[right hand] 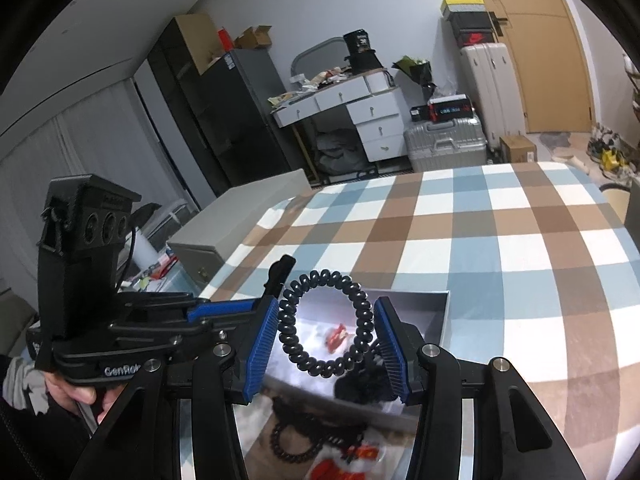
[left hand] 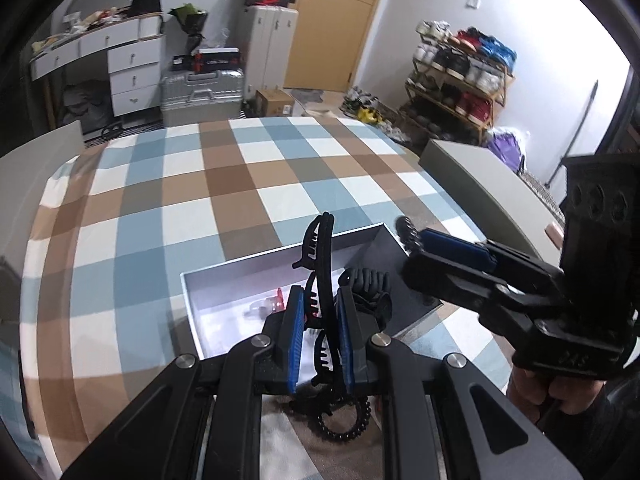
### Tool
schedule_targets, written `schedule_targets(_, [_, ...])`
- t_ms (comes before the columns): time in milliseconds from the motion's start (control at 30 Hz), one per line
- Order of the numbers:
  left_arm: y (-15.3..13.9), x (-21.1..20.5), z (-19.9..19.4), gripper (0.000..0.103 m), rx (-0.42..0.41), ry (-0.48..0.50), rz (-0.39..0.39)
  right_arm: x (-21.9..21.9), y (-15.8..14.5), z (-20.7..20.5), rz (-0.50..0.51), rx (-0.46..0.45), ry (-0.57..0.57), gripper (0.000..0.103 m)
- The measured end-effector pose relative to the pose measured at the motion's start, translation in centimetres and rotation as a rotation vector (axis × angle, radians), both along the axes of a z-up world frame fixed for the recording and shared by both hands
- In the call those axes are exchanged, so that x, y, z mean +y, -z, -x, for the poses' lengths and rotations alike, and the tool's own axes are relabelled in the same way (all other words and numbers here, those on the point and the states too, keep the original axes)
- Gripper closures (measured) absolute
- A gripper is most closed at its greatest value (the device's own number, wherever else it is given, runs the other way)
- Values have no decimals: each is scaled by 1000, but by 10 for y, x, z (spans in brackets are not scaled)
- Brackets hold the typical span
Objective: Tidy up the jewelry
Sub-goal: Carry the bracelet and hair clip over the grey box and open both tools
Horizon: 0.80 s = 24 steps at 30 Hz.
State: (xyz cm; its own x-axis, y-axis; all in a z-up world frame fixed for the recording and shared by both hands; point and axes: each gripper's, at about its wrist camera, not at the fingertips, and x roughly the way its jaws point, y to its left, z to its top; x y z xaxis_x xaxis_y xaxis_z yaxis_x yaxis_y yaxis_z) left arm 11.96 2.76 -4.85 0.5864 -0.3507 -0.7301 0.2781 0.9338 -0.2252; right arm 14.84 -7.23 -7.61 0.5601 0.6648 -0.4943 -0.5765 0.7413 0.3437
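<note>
In the left wrist view my left gripper (left hand: 320, 295) is shut on a black hair claw clip (left hand: 318, 248), which stands upright between the blue pads above an open white box (left hand: 240, 276). The box holds a small red piece (left hand: 279, 300) and black coiled hair ties (left hand: 370, 280). My right gripper (right hand: 328, 305) is shut on a black spiral hair tie (right hand: 326, 322), held as a ring over the same box (right hand: 424, 310). It shows at the right of the left view too, right gripper (left hand: 414, 242). Another spiral hair tie (left hand: 340, 424) lies on the cloth in front of the box.
A blue, brown and white checked cloth (left hand: 224, 184) covers the table. Grey box parts stand at its right (left hand: 480, 188) and left (left hand: 28, 192) edges. An orange and white packet (right hand: 352, 456) lies near the front. A person's hand (right hand: 76, 392) holds the left gripper.
</note>
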Motion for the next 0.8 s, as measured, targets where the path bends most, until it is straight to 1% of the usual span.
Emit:
schedule_targets(167, [4,-3,-9,92,16,20,0,1,7,-13,-1,13,1,54])
schedule_targets(567, [15,-3,-24,92,50,27,19,10,22,-29,31,41,-13,54])
schedule_targets(700, [17,0,-26,92,58,22,39,11,23,-32,27,50,-11,53])
schedule_targets(800, [18,3,-28,91,61,21,67,11,22,-33,20,49,-7,51])
